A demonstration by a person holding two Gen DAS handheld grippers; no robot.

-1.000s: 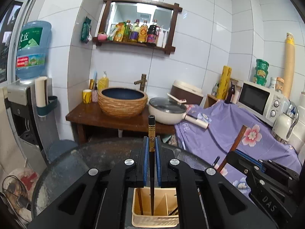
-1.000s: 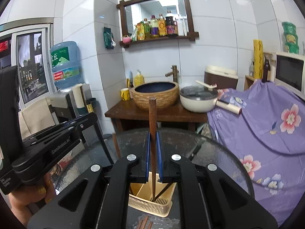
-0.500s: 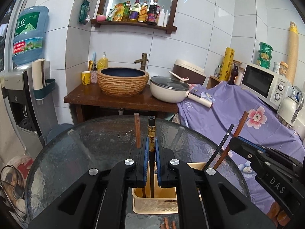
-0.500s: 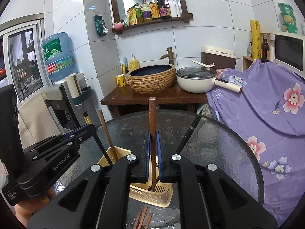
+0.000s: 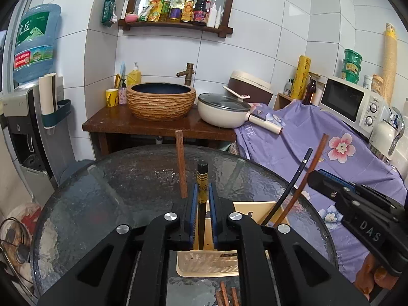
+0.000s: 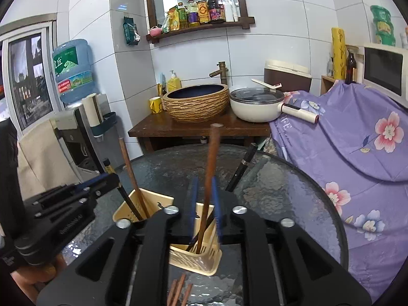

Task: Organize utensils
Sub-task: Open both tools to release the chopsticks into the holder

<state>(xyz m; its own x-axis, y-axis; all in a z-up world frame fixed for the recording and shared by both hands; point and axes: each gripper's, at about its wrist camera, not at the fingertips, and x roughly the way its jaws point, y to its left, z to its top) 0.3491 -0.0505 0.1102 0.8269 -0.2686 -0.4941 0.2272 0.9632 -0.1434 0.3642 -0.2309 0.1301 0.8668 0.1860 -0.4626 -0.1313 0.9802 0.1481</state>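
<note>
A cream plastic utensil holder (image 5: 206, 265) (image 6: 196, 257) stands on the round glass table. My left gripper (image 5: 203, 191) holds a black chopstick with a gold band (image 5: 202, 178) upright over the holder; a narrow gap shows at each pad. My right gripper (image 6: 204, 186) is open, and a brown wooden chopstick (image 6: 213, 153) stands loose between its fingers in the holder. Another brown chopstick (image 5: 181, 163) and a black one (image 5: 293, 186) also stand in the holder.
Loose brown chopsticks (image 6: 178, 292) lie on the glass table (image 5: 114, 191) in front of the holder. A purple flowered cloth (image 6: 357, 140) covers furniture to the right. A wooden stand with a basin (image 5: 160, 102) and a pan (image 5: 224, 109) is behind the table.
Both grippers have lowered their chopsticks into the holder. The right gripper's jaws have opened off the brown chopstick. The left jaws have eased slightly apart.
</note>
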